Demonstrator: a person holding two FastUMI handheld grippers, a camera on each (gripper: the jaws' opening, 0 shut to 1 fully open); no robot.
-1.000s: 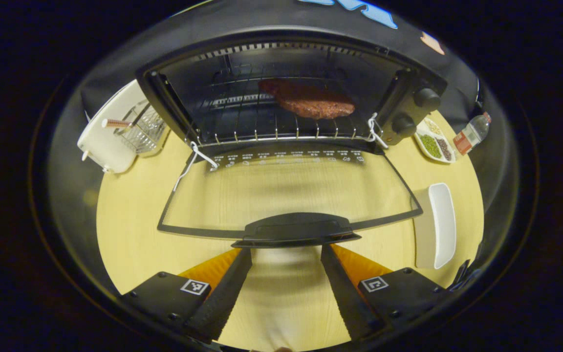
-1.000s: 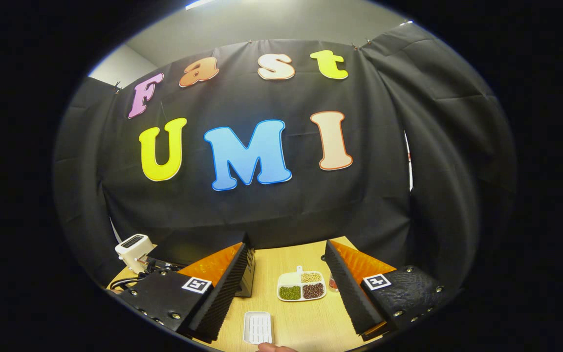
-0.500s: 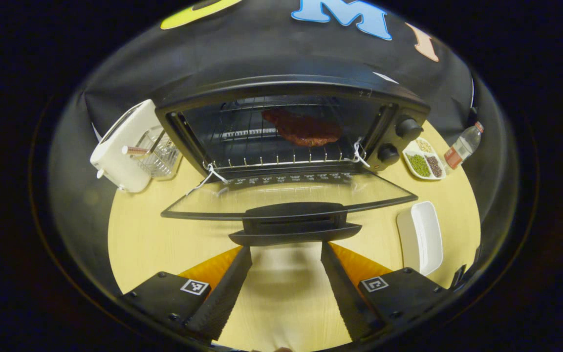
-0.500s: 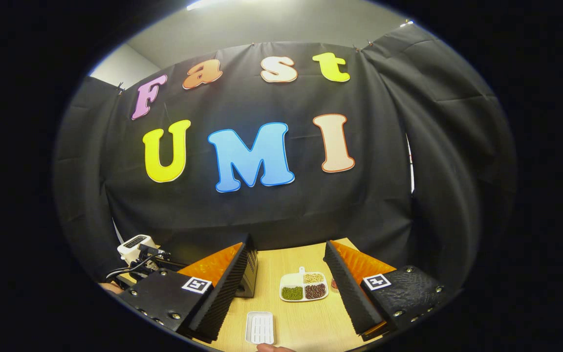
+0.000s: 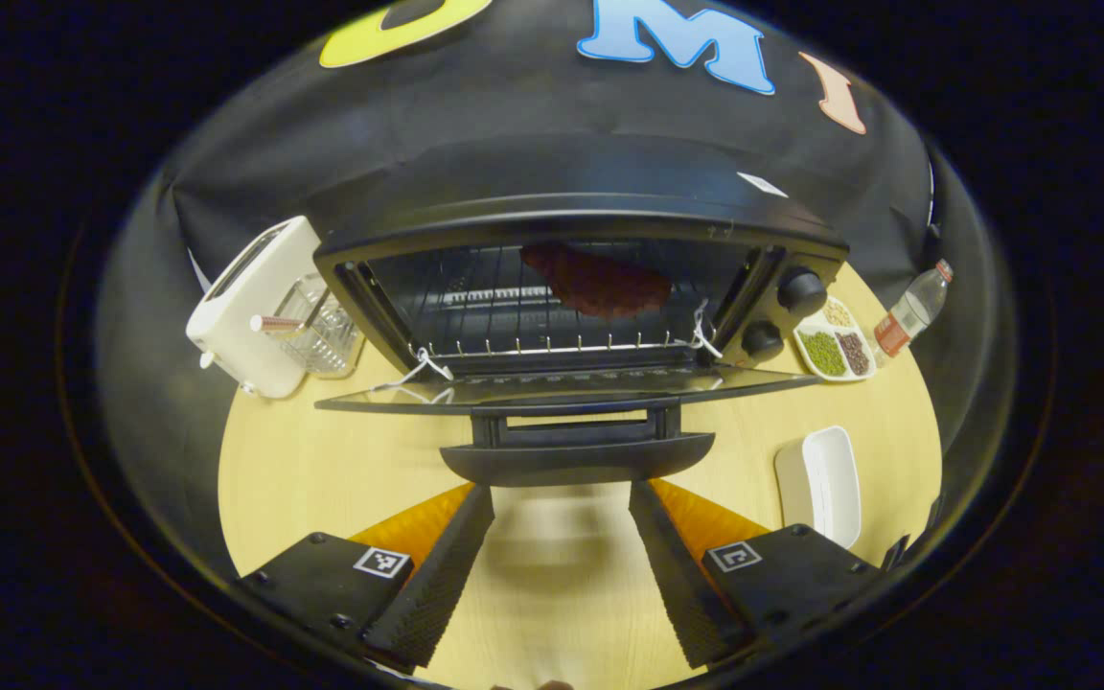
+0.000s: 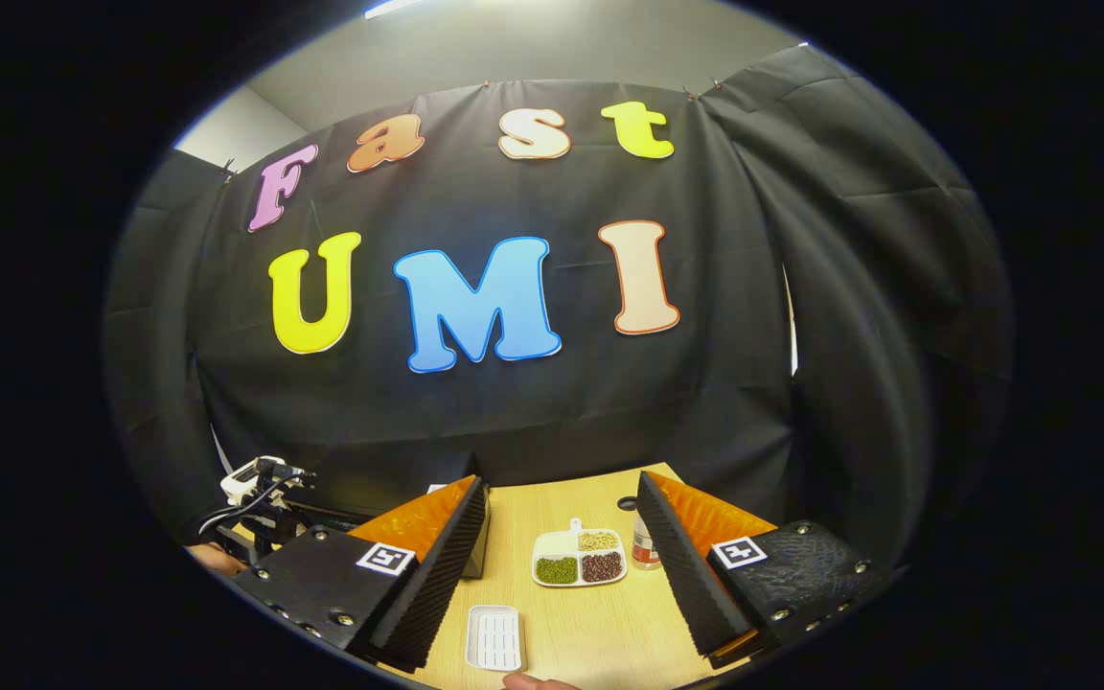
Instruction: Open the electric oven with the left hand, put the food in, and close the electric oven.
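With the left gripper (image 5: 560, 498) gaping wide under the handle (image 5: 577, 458) of the oven door (image 5: 562, 393) and the right gripper (image 6: 562, 565) equally wide, idle over the table's right edge, the door could slide off the 2 fingers and drop, jolting the meat (image 5: 596, 280) on the rack.

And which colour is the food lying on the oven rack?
Dark reddish-brown food, clearest in the left gripper view.

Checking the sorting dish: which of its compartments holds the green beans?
In the divided dish, the front-left compartment holds the green beans; dark ones sit beside, pale ones behind.

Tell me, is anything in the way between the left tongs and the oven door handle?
Nothing visible. The left tongs are open just below the door handle, with bare table between them. The white tray lies off to the side.
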